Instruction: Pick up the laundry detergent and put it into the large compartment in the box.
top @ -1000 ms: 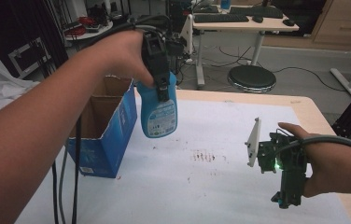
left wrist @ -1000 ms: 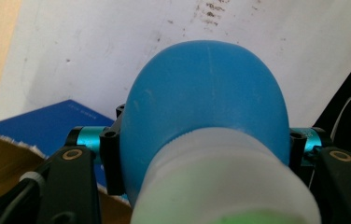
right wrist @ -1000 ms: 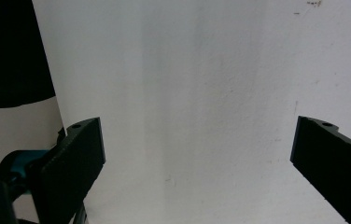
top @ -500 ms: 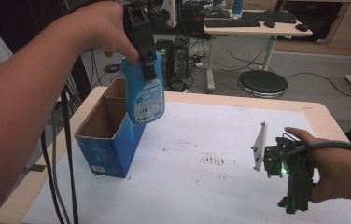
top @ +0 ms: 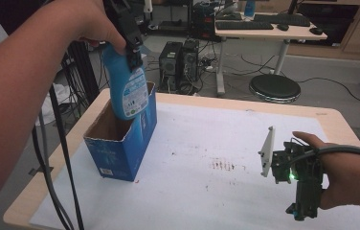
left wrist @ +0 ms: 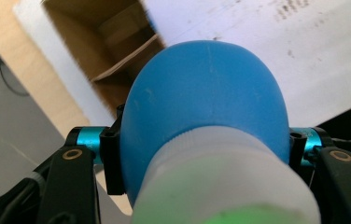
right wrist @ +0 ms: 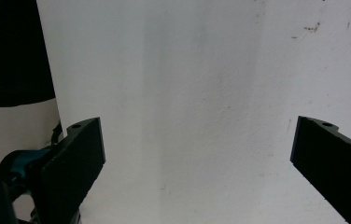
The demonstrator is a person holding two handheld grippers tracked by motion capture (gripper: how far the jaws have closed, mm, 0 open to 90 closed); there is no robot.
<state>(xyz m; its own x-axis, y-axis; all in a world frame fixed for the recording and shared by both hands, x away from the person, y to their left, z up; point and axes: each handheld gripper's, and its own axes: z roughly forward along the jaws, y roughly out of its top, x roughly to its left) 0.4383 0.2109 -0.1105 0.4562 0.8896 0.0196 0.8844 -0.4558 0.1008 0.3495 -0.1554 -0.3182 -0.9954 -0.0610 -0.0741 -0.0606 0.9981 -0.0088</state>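
A blue bottle (top: 128, 88) with a white label hangs upright over the open top of a blue cardboard box (top: 135, 143) at the table's left. My left gripper (top: 129, 40) is shut on the bottle near its top. In the left gripper view the blue bottle (left wrist: 201, 102) sits between both jaws, its pale cap nearest the camera, with the brown inside of the box (left wrist: 113, 42) below. My right gripper (top: 302, 211) rests low at the table's right front, pointing down. Its jaws stand wide apart in the right gripper view (right wrist: 197, 163) with nothing between them.
A white sheet (top: 226, 158) with small reddish stains covers the wooden table (top: 329, 117). Black cables (top: 56, 158) hang past the table's left edge. Beyond the table stand a desk, computer towers and a round stool base on the floor.
My left gripper has carried the bottle up and to the left, from in front of the box to above its opening. The right gripper has stayed put.
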